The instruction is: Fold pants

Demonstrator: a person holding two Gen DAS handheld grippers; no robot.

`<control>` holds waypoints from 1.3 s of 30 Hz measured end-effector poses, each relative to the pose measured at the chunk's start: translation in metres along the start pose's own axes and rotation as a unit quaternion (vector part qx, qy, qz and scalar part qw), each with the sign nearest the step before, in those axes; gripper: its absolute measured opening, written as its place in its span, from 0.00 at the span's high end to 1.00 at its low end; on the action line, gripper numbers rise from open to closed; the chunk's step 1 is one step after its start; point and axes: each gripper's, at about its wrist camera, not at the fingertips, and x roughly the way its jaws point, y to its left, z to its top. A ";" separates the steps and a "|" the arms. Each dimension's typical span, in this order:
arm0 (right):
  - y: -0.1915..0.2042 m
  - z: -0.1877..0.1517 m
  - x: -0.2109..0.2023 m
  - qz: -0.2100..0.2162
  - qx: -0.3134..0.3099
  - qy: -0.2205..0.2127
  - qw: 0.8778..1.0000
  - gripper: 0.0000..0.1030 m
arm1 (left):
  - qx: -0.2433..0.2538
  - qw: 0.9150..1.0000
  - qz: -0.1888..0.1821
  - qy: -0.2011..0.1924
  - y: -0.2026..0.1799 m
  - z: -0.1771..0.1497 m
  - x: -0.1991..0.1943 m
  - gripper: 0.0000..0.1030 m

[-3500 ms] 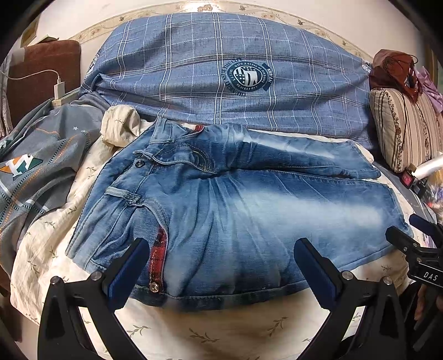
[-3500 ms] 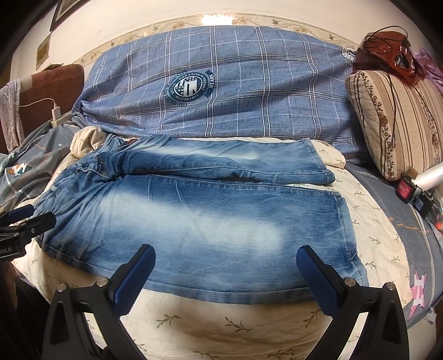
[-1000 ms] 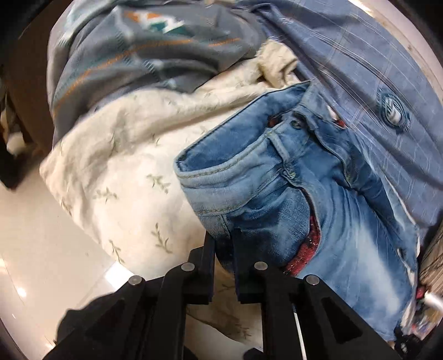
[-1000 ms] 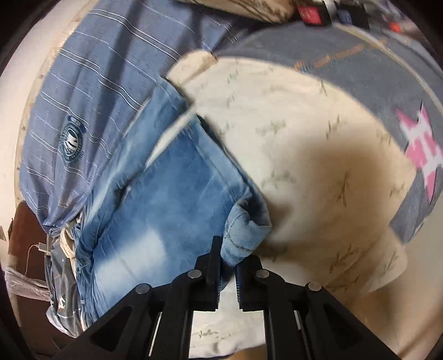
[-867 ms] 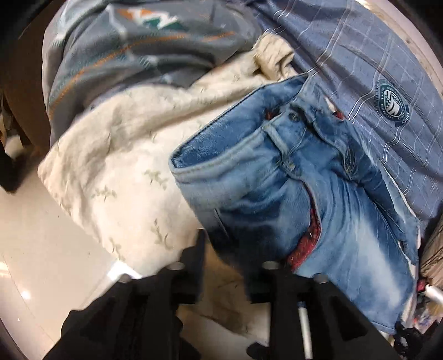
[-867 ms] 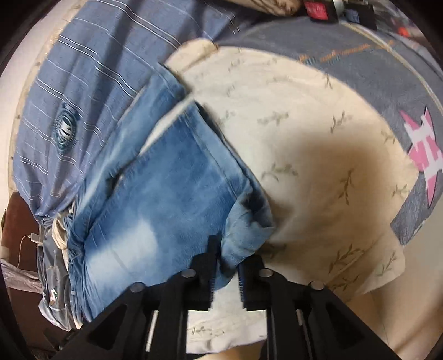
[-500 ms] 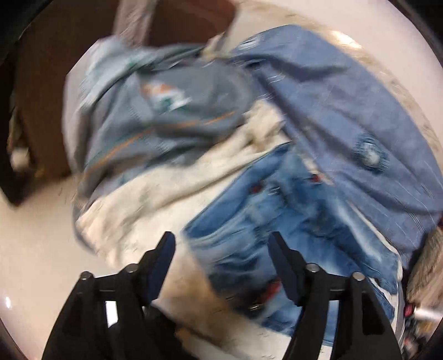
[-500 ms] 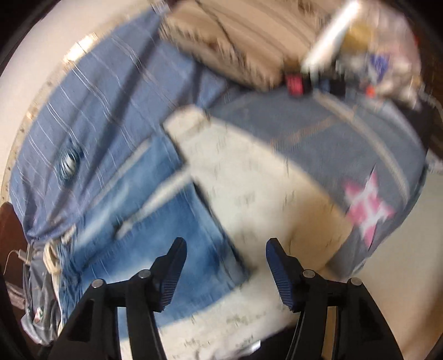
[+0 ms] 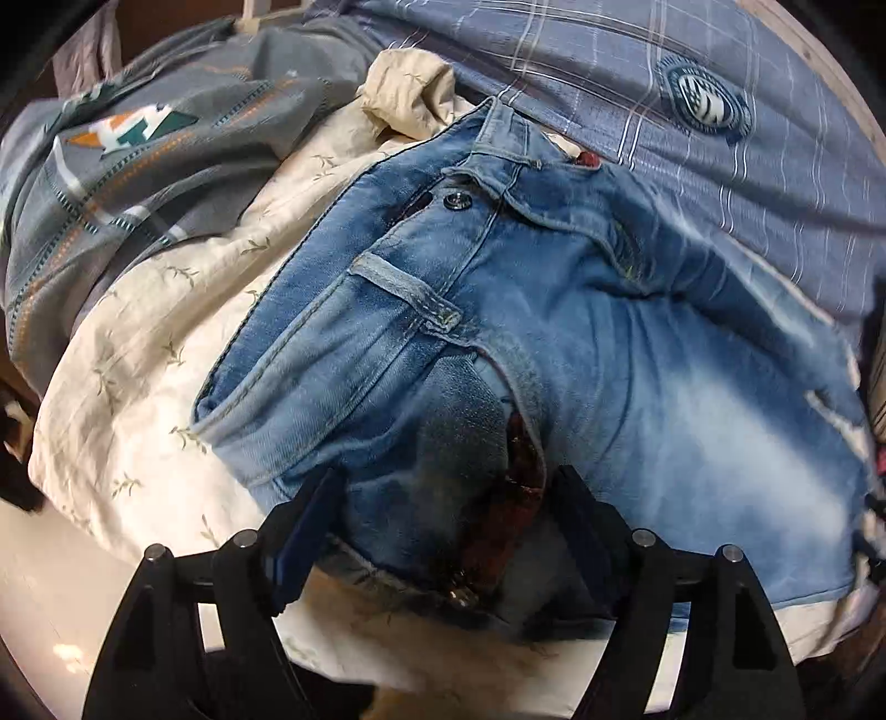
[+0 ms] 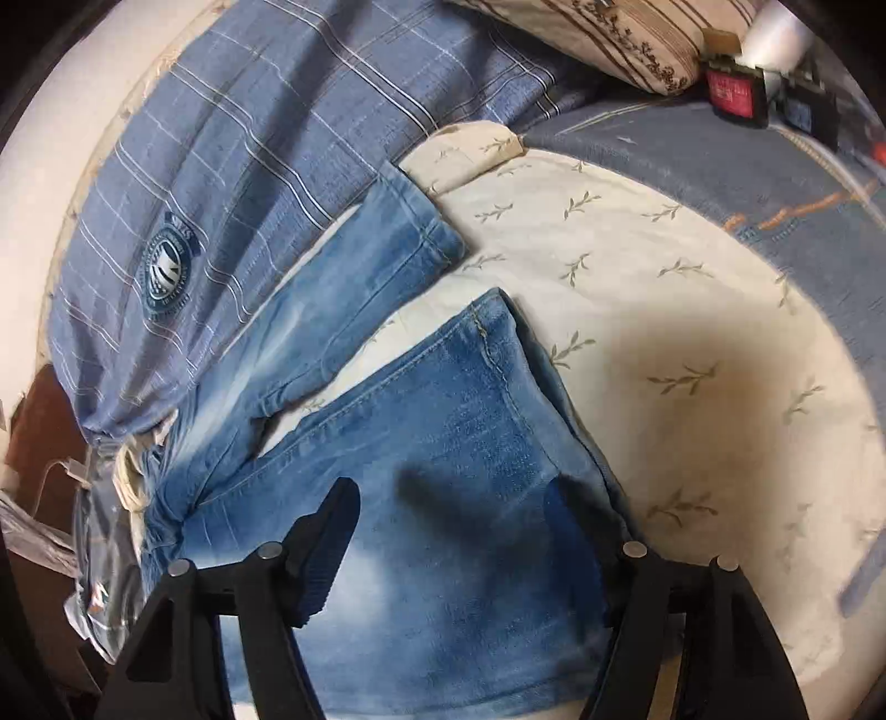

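Blue jeans (image 9: 554, 332) on cream sheet (image 9: 166, 332), left gripper (image 9: 448, 531) jaws apart

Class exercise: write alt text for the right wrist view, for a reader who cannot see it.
An open black claw hovers over the hem end of faded blue jeans spread on a cream leaf-print sheet, gripping nothing. The two legs lie apart in a narrow V. A blue plaid cover lies beyond them, and a striped pillow at the top.

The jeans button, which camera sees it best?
The left wrist view: the metal button sits sharp on the jeans waistband. The right wrist view shows only the two legs and their hems, with the waistband far off and bunched.
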 end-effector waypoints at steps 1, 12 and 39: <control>0.003 0.001 -0.005 0.000 -0.006 -0.003 1.000 0.29 | -0.006 1.000 -0.013 -0.017 0.001 0.003 -0.010 0.23; -0.026 0.075 -0.015 0.074 0.092 -0.056 0.991 0.29 | -0.047 0.993 -0.067 -0.079 0.009 0.081 -0.011 0.18; 0.050 0.117 0.021 -0.047 -0.090 -0.053 0.993 0.24 | -0.049 0.996 -0.012 -0.070 0.005 0.176 0.054 0.27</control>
